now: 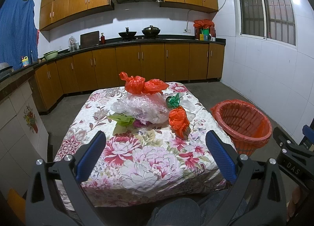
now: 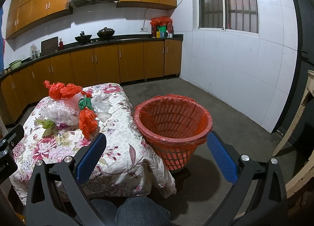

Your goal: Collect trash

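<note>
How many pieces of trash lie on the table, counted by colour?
Orange-red plastic bags: 2 (far one, near one)
Clear plastic: 2 (big bundle, small piece)
Dark green wrapper: 1
Light green scrap: 1
Total: 6

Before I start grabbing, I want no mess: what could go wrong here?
The bags are light and crumpled, so open fingers may pinch the loose cloth too. The basket stands off the table's right side, tilted; a dropped bag could miss it, or a bump could tip it.
</note>
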`<state>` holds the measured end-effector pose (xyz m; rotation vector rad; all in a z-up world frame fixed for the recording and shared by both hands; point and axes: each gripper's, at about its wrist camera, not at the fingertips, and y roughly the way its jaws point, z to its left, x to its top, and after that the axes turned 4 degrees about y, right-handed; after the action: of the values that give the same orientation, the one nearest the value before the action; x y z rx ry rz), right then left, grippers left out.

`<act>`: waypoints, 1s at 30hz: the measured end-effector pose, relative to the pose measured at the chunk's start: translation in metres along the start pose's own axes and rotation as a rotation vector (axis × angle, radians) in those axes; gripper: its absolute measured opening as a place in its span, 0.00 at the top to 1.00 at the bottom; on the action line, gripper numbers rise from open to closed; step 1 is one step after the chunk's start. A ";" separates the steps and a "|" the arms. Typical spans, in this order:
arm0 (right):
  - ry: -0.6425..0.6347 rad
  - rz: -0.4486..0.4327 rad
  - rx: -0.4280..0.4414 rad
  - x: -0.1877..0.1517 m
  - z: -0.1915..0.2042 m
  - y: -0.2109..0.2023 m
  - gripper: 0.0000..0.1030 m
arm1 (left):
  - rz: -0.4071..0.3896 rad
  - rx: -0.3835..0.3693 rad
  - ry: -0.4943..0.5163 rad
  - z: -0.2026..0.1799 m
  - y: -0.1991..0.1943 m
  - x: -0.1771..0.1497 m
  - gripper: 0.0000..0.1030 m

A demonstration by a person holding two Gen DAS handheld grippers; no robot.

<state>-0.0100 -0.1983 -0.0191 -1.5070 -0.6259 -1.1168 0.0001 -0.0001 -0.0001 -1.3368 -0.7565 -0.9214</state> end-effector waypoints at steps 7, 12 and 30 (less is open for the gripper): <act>0.000 0.000 0.000 0.000 0.000 0.001 0.02 | 0.001 0.000 -0.001 0.000 0.000 0.000 0.04; 0.000 0.000 0.000 0.000 0.000 0.001 0.02 | 0.001 -0.001 -0.001 0.000 0.000 0.000 0.04; -0.001 0.002 -0.001 -0.001 0.000 0.004 0.02 | 0.006 -0.002 -0.003 0.000 -0.001 -0.001 0.04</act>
<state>-0.0072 -0.1992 -0.0215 -1.5093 -0.6244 -1.1153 -0.0010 -0.0003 -0.0001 -1.3415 -0.7535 -0.9163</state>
